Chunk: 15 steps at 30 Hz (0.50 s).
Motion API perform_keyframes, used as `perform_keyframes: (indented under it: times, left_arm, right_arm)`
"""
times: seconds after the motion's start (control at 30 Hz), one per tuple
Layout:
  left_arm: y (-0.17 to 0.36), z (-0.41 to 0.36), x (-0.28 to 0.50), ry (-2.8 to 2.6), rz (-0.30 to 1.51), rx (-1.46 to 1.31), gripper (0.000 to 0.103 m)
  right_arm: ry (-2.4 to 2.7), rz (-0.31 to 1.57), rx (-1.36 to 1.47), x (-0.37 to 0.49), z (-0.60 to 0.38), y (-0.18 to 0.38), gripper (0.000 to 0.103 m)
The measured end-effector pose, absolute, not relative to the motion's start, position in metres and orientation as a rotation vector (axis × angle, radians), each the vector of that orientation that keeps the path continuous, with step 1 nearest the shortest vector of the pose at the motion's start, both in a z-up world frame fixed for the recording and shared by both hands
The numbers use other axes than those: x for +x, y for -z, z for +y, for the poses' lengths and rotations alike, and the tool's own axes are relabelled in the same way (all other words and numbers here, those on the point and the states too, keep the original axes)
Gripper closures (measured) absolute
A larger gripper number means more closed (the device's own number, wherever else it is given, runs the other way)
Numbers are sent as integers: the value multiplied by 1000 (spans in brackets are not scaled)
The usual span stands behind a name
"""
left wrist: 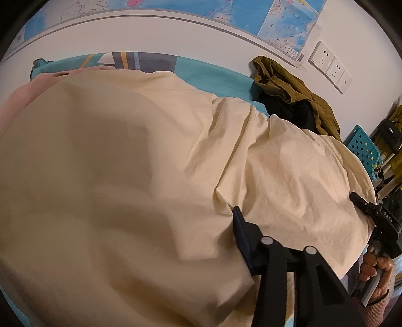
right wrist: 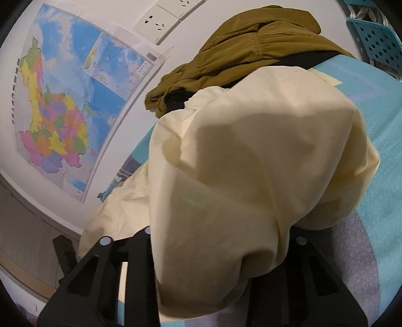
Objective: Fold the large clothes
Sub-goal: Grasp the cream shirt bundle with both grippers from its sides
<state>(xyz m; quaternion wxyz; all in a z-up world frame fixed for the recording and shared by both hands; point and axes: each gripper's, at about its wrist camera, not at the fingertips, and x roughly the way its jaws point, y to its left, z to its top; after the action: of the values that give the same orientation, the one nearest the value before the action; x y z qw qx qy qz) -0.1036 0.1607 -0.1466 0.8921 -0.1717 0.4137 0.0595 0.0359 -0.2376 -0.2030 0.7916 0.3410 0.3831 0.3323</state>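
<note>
Draping over both tools, the cream garment (left wrist: 150, 163) fills most of each wrist view. At the left gripper (left wrist: 271, 226) the cloth's loose edge hangs just to the left of the blue-padded finger (left wrist: 241, 231). More of the same fabric lies across the gap and hides the other fingertip, so I cannot tell whether the pads press on it or only stand around it.

At the right gripper (right wrist: 221, 239) a thick fold of the garment (right wrist: 251, 163) drops straight down between the two fingers and covers both tips. The gap looks fairly wide and full of cloth, but I cannot tell whether it is gripped. In the left wrist view this right gripper (left wrist: 361, 203) has its black tip on the garment's right edge, and a hand (left wrist: 377, 269) wraps the handle below it.

To the right of the right fingers lies a grey patch of bedding (right wrist: 351, 251), and past it the teal bedsheet (right wrist: 377, 105). Ahead of both pairs of fingers the garment spreads over the sheet, rumpled in its middle. Beyond its far edge an olive-green garment (right wrist: 251, 37) sits heaped on something black (left wrist: 289, 108), against the wall. A pink cloth (left wrist: 25, 90) shows far left of the left fingers. A teal perforated stool (left wrist: 361, 148) stands far right. On the wall hang a coloured map (right wrist: 62, 100) and white sockets (right wrist: 155, 22).
</note>
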Motion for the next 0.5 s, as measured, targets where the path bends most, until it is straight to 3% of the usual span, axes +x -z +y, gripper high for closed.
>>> perform_keyframes:
  times: [0.1,0.2,0.4,0.47,0.5]
  left_arm:
    - [143,161,-108,-102,870,-361,72]
    - [138,161,-116,-63,868,-361,73]
    - [149,174,-114,-54,885,-393,52]
    - [150,172,-111,-58,881,-372,48]
    - [150,171,-109,-59,881,-366,45]
  right_arm:
    - [-745,818,753,26,-243,195,76]
    - [-764,819,751,19,-247,189,75]
    - [-738,873,752,26,-248,202,54]
    - [-745,865,755,30,-244,204,40]
    - [-744,859,746,31,-240,203,39]
